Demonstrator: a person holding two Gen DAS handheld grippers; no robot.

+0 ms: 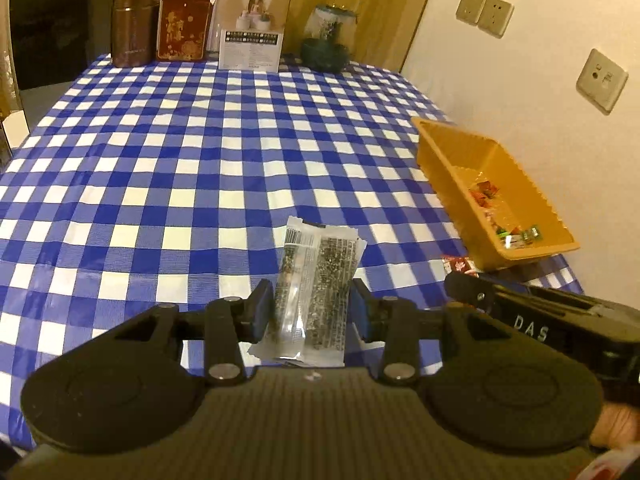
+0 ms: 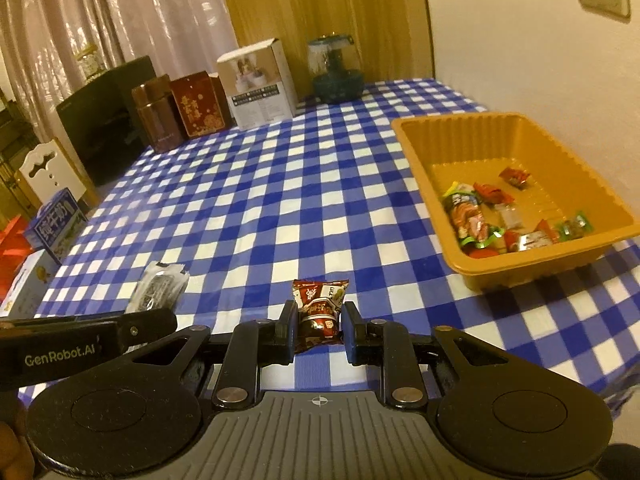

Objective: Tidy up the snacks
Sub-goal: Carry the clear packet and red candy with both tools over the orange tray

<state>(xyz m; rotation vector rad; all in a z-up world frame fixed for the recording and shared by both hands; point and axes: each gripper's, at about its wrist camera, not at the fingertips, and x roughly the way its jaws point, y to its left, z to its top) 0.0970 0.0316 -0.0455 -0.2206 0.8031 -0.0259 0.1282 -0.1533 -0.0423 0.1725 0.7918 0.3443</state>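
Left tool (image 1: 313,314): clenched on a long clear-wrapped snack bar (image 1: 316,280), dark contents, barcode at the far end. The bar stands lengthwise between the blue pads and is lifted clear of the table (image 1: 200,160), which is covered in a blue-and-white check cloth.

Right tool (image 2: 317,330): clenched on a small red-brown snack packet (image 2: 319,312), pads pressing both sides, packet held above the cloth.

The two tools are side by side. In the right wrist view the left tool's arm enters at lower left with the clear bar sticking out past it. In the left wrist view the right tool's arm shows at lower right, with a bit of red packet at its tip.

Orange tray (image 2: 416,160): sits on the table at the right, near the wall, well ahead of both tools. Already holds several small wrapped snacks (image 2: 476,216) in red, green and clear wrappers, gathered toward its near end.

Far table edge: brown tin (image 1: 134,24), red box (image 1: 184,26), white box (image 1: 254,28), glass jar (image 1: 326,38), in a row.
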